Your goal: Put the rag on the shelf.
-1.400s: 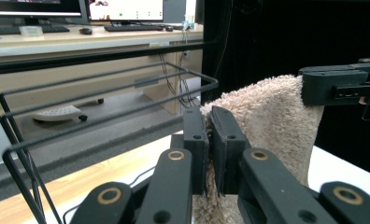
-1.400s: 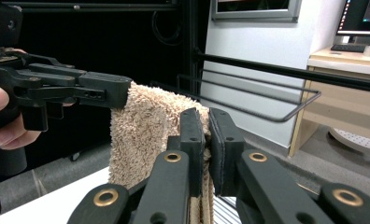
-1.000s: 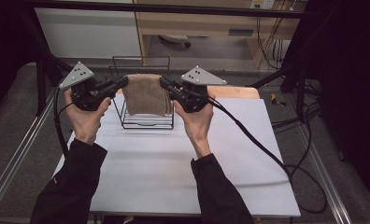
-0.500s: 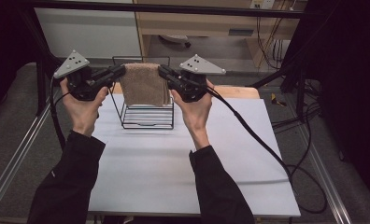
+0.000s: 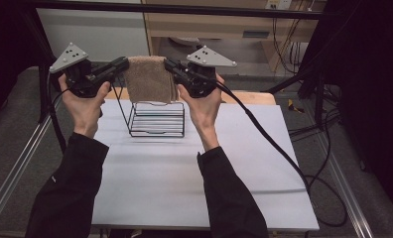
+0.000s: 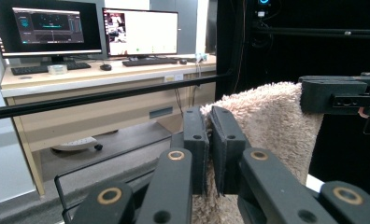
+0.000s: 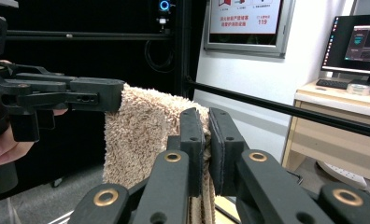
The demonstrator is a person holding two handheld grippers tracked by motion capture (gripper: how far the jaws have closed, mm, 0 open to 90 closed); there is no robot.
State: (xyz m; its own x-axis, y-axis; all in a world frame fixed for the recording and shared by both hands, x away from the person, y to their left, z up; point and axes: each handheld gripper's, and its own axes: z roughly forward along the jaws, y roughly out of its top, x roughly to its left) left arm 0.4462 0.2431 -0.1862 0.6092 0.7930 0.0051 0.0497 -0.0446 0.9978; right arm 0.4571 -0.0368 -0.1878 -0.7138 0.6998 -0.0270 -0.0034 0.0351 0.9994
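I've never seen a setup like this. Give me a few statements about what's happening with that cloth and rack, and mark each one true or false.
1. Both grippers pinch the brown towel. True: the left gripper and right gripper each clamp an upper corner.
2. The towel lies flat on the table. False: it hangs in the air above the wire rack.
3. The wire rack stands on the white table. True.
4. The towel is blue. False: it is light brown.

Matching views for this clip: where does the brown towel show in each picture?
High view: towel top centre, stretched between both grippers above the wire rack.
Left gripper view: centre right, pinched in the jaws.
Right gripper view: left of centre, pinched in the jaws.
Shared landmark: the towel's fuzzy top edge.
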